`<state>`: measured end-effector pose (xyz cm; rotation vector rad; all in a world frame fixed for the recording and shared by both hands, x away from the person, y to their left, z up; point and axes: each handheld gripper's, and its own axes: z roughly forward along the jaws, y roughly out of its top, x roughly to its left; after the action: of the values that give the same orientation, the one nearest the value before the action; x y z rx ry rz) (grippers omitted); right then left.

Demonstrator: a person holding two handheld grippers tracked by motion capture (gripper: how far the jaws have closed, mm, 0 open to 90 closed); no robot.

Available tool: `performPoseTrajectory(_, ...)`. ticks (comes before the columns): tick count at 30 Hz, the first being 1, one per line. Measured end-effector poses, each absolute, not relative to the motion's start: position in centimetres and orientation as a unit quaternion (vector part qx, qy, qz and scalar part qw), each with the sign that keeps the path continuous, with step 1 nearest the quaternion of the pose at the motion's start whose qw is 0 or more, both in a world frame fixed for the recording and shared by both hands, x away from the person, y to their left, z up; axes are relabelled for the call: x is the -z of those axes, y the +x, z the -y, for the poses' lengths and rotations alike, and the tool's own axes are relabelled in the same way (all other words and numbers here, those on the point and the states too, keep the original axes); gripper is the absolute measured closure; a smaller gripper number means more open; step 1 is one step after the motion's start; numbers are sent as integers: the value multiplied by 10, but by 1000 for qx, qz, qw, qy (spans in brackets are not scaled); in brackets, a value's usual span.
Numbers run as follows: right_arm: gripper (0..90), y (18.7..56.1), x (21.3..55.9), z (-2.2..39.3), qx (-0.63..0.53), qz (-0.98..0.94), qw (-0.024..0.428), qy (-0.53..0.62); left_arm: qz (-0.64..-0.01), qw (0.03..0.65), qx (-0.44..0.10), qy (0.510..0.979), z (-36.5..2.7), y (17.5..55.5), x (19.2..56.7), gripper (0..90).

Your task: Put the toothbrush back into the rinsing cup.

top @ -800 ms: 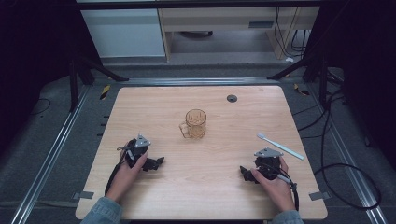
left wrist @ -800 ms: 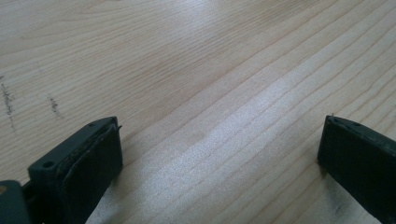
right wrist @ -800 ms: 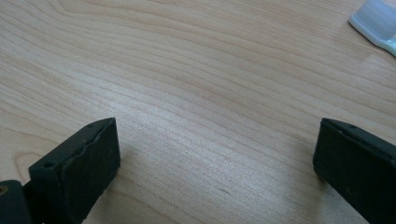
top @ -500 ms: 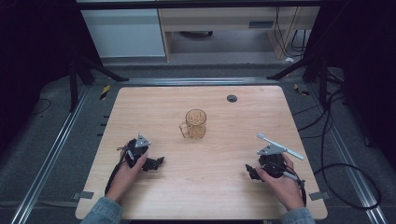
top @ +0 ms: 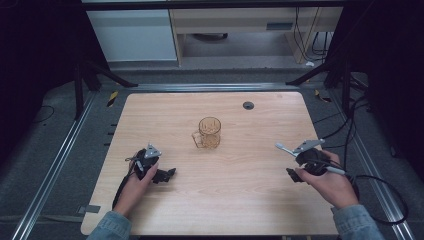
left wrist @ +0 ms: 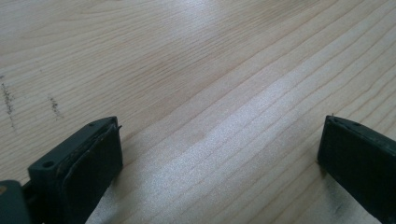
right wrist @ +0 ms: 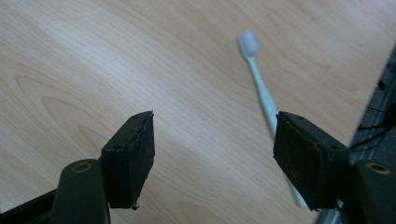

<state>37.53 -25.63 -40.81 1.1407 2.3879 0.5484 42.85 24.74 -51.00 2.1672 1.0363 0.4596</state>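
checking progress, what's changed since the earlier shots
The right gripper has moved toward the table's right edge, over the toothbrush; its jaws stand open, the brush not gripped. The left gripper, open on bare wood, the glass mug and the toothbrush stayed put.

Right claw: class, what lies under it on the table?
Under the open right claw lies a pale toothbrush on the wooden table, bristle end pointing away. One jaw covers part of its handle, and nothing is gripped.
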Motion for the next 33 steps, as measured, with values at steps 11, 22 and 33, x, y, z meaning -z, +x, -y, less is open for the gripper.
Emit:
performPoseTrajectory(11,325,411,369,267,-144,-884,206,394,-399,341,-177,833,-247,428,510,0)
performPoseTrajectory(22,375,455,370,271,-106,-902,160,386,-399,342,-178,832,-247,428,510,0)
performPoseTrajectory(33,496,476,388,270,-88,-915,119,374,-398,342,-179,832,-247,429,510,0)
